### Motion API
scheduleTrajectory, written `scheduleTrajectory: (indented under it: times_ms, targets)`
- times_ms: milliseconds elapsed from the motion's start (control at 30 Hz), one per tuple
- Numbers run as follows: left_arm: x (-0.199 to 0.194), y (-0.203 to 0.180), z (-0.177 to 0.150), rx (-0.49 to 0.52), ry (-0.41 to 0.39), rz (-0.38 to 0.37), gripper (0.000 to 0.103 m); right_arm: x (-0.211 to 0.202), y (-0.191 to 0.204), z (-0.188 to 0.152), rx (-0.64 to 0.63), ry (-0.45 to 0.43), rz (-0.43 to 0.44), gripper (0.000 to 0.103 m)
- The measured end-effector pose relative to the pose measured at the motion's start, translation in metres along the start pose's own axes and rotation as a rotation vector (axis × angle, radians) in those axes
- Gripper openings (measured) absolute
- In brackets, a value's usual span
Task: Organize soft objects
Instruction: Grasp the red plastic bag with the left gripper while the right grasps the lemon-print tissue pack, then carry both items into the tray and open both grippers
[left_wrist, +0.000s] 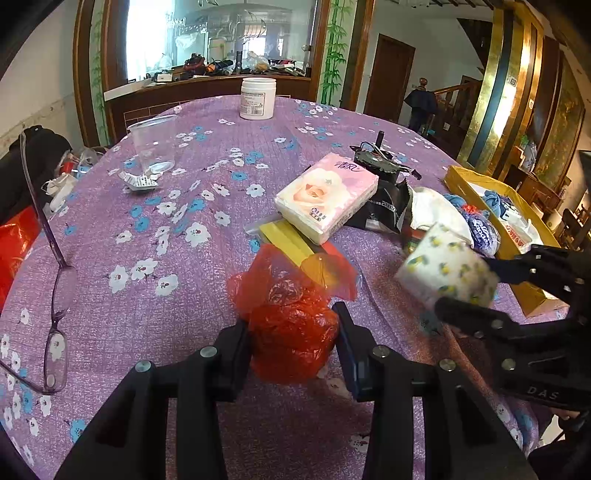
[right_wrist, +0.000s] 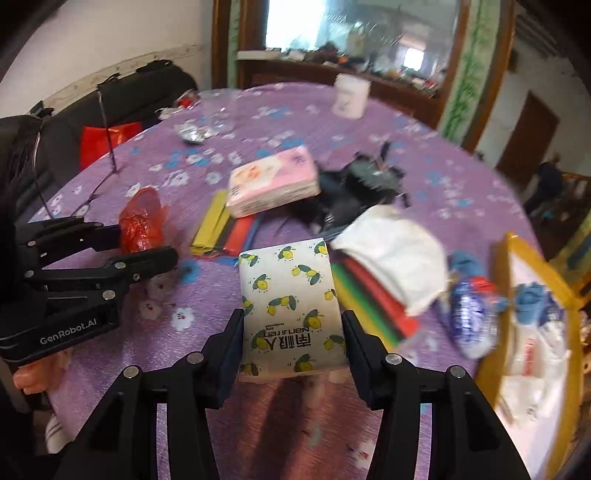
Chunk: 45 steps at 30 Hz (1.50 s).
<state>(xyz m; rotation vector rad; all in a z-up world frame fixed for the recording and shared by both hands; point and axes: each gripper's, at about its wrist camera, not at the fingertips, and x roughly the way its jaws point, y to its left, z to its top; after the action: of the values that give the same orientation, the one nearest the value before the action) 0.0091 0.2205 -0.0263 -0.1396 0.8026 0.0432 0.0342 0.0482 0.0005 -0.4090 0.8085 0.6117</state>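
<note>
Left gripper (left_wrist: 293, 345) pinching red plastic bag (left_wrist: 291, 325) | right gripper (right_wrist: 293, 341) clamping lemon-print tissue pack (right_wrist: 291, 306) | risk: slippery bag sliding free; pack crushed or clipping yellow box (right_wrist: 517, 254) rim

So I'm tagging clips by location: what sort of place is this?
Probably a home dining room: a round table under a floral tablecloth, a wooden staircase, and a cluttered sideboard below a large glass panel.

Two close wrist views, shared table (left_wrist: 221, 122)
</note>
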Motion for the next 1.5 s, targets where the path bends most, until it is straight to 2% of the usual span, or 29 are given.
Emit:
scheduleTrajectory:
  times_ms: [267,933,1267,1500]
  targets:
    - [-0.005,-0.02,0.005,0.032,-0.007,-0.011,0.04,-0.023,-0.01,-0.005,0.018,-0.058,-0.062,0.056]
    - [-0.013,-0.09,0.024,0.172,-0.021,-0.025,0.04,-0.058,-0.061,-0.028,0.14,-0.147,-0.094,0.056]
    - [-0.008,-0.141,0.032,0.253,-0.013,-0.055,0.04,-0.071,-0.106,-0.047,0.246,-0.174,-0.116,0.056]
    - [-0.004,-0.186,0.046,0.304,-0.013,-0.121,0.04,-0.087,-0.162,-0.07,0.403,-0.198,-0.152,0.056]
